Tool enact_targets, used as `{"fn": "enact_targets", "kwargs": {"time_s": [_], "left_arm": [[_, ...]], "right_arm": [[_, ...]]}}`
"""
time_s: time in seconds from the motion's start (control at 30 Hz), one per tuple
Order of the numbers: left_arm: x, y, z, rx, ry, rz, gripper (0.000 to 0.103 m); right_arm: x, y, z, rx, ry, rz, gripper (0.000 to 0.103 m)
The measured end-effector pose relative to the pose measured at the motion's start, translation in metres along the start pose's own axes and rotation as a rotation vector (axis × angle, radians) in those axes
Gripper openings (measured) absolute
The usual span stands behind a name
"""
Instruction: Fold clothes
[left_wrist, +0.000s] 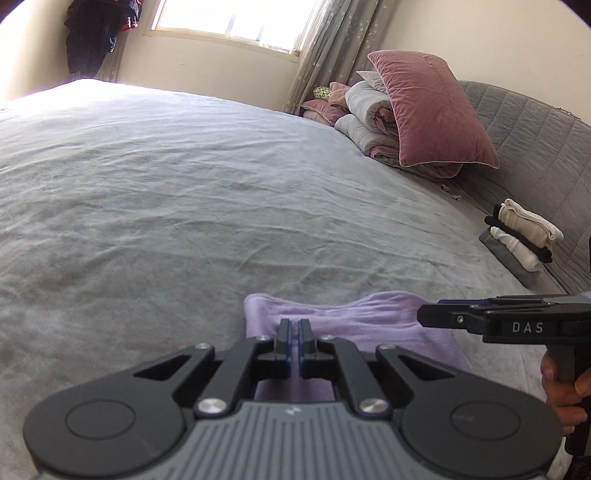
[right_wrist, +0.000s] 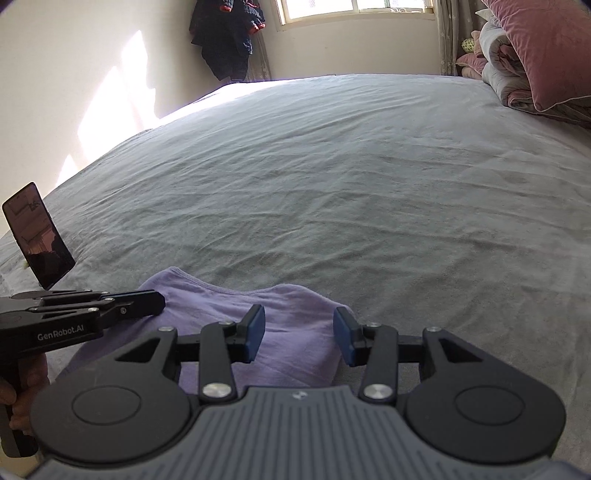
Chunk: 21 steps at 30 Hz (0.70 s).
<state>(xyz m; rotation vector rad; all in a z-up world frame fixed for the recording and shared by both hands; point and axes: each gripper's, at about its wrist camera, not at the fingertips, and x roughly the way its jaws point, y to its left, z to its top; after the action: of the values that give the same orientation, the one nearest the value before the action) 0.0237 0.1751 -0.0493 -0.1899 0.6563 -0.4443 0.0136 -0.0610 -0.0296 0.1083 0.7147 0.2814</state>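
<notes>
Left wrist view: left gripper (left_wrist: 294, 328) has its jaws closed together, blue pads almost meeting; whether a thin layer of cloth is pinched between them I cannot tell.
Right wrist view: right gripper (right_wrist: 299, 334) stands about half open, nothing between its pads, poised over the cloth.
Garment: a purple garment (right_wrist: 280, 332), already doubled into a small flat piece, lies on the grey bed (right_wrist: 332, 177) at the near edge.
Garment relative to left claw: directly under and ahead of the tips, spreading from 12 toward 3 o'clock.
Garment relative to right claw: beneath the open jaws, running from 12 round to 9 o'clock; its right edge lies just inside the right pad.
Other claw in each view: the right one enters the left view at 3 o'clock; the left one shows at 9 o'clock in the right view, tip over the cloth's left corner.
Step in hand: probably late in the fold, settling or re-gripping the folded piece.
Next move calls for: likely lowering the right jaws onto the near right edge and closing.
Stack: folded clothes (left_wrist: 524, 236) sit at 2 o'clock, well apart.
</notes>
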Motion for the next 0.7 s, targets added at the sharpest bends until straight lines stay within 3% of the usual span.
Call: {"fn": "enact_targets", "kwargs": {"time_s": [0.27, 0.5, 0.7], "left_arm": [[-0.02, 0.022, 0.005, -0.096, -0.017, 0.037, 0.004], [-0.053, 0.014, -0.007, -0.013, -0.024, -0.025, 0.005], [-0.054, 0.01, -0.029, 0.061, 0.055, -0.009, 0.008]], "right_arm": [[0.01, -0.022, -0.003, 0.076, 0.012, -0.023, 0.045], [-0.024, 0.006, -0.01, 0.021, 0.044, 0.031, 0.045], [-0.043, 0.027, -0.042, -0.003, 0.079, 0.052, 0.045]]}}
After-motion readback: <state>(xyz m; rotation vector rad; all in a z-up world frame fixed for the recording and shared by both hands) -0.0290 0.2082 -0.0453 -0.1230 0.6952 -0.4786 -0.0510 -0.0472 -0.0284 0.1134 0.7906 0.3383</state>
